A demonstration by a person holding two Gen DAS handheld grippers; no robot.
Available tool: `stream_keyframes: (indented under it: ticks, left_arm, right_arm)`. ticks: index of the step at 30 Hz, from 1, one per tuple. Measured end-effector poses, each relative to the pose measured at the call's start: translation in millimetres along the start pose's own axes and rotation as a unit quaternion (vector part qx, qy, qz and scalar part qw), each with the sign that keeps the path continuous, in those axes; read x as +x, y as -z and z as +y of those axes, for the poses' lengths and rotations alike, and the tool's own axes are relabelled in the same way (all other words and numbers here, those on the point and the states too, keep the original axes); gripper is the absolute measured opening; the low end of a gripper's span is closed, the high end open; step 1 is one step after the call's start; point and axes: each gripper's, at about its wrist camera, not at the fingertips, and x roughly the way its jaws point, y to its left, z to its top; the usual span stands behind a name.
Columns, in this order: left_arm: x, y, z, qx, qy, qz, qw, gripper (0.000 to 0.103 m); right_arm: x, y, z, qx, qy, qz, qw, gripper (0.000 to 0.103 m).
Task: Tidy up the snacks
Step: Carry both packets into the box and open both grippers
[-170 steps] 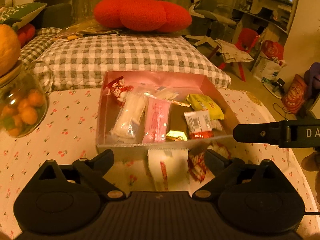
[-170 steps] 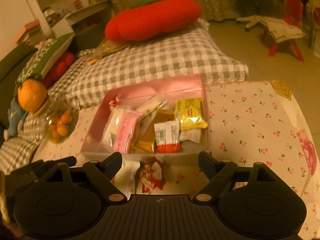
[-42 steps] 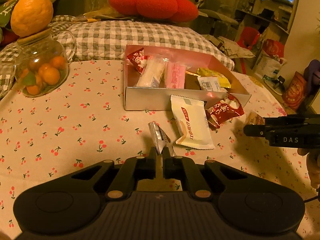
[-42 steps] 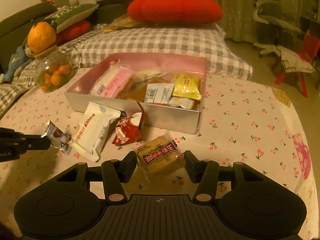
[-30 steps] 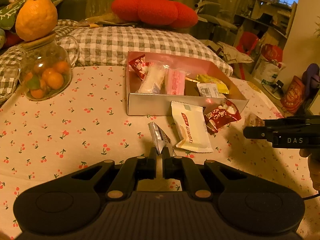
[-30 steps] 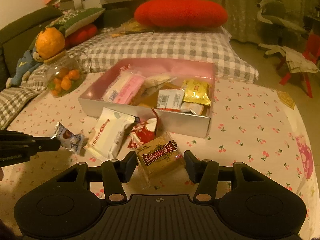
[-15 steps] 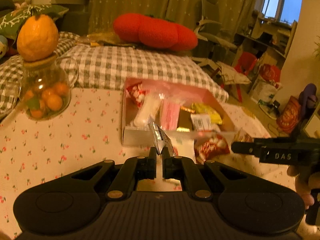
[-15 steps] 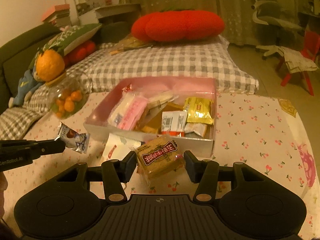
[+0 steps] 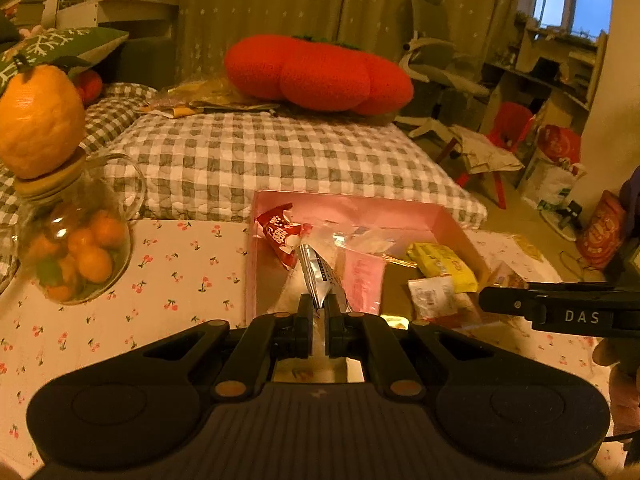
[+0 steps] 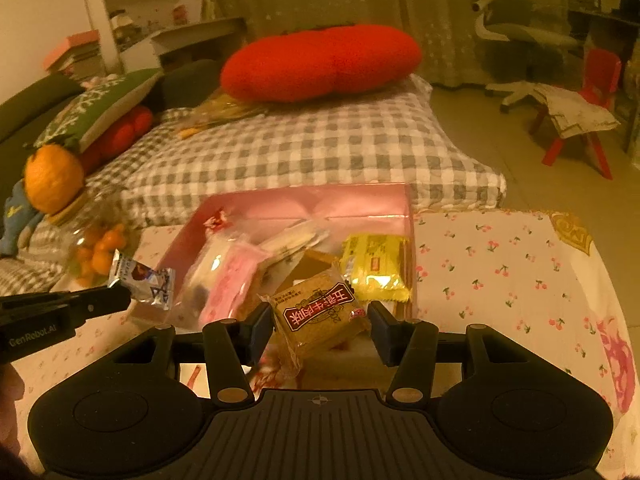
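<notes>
Since the earlier frames both grippers have been rising off the cherry-print tablecloth (image 10: 500,264) and travelling toward the pink rectangular cardboard box (image 10: 360,200), which is now looming closer in both views; the white packet and red packet left in front of it are dropping out of sight beneath the tools. The box is sitting on the cloth before a grey checked cushion (image 9: 280,160), already holding several wrapped snacks, among them a yellow packet (image 10: 376,264) at its right side.

The right gripper (image 10: 320,322) is carrying a square brown biscuit pack in clear film (image 10: 320,312), its jaws standing roughly half open and pressing the pack's two side edges, just short of the box's near wall. That pack is looking flat, light and fairly stiff, though the biscuit is probably brittle, so gripping across the edges seems wise.

The left gripper (image 9: 318,320) is pinching a small silver foil sachet (image 9: 320,276) by its crimped end, jaws fully closed on it, over the box's left part. The sachet is likely slippery and crumply.
</notes>
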Motion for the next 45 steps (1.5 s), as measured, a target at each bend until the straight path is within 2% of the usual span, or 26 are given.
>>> stream_keyframes:
  ticks: [14, 23, 26, 28, 33, 35, 38, 40, 45]
  left_arm:
    - [35.7, -6.5, 11.8, -0.014, -0.021, 0.039, 0.9989, 0.005]
    - [45.5, -4.0, 11.2, 0.000, -0.034, 0.053, 0.9980, 0.008]
    - [45.5, -3.1, 11.7, -0.001, -0.038, 0.052, 0.9979, 0.015]
    - [44.6, -2.7, 11.5, -0.002, -0.042, 0.050, 0.9979, 0.023]
    - [39.7, -1.7, 9.8, 0.005, -0.043, 0.048, 0.9979, 0.030]
    - [36.9, -1.2, 8.3, 0.008, -0.040, 0.048, 0.9980, 0.034]
    - [31.3, -0.2, 4.9, 0.010, -0.031, 0.045, 0.9984, 0.046]
    - [26.3, 0.6, 1.5, 0.014, -0.029, 0.040, 0.9987, 0.058]
    - [14.9, 4.4, -5.0, 0.023, -0.019, 0.038, 0.9988, 0.066]
  right_arm:
    - [40.4, -7.3, -6.3, 0.013, 0.031, 0.021, 0.999, 0.051]
    - [47.9, -4.9, -5.9, 0.012, 0.040, 0.029, 0.999, 0.054]
    - [46.3, -4.5, -6.4, 0.017, 0.038, 0.029, 0.999, 0.057]
    - [44.3, -4.7, -7.5, 0.024, 0.034, 0.029, 0.999, 0.059]
    - [35.8, -8.0, -8.4, 0.036, 0.031, 0.024, 0.999, 0.076]
    - [30.9, -9.5, -7.6, 0.036, 0.029, 0.021, 0.999, 0.079]
    - [23.0, -11.1, -6.9, 0.037, 0.029, 0.017, 0.999, 0.083]
    - [17.6, -11.2, -7.1, 0.037, 0.028, 0.014, 0.999, 0.085]
    - [3.4, -10.2, -7.3, 0.031, 0.030, 0.013, 0.999, 0.088]
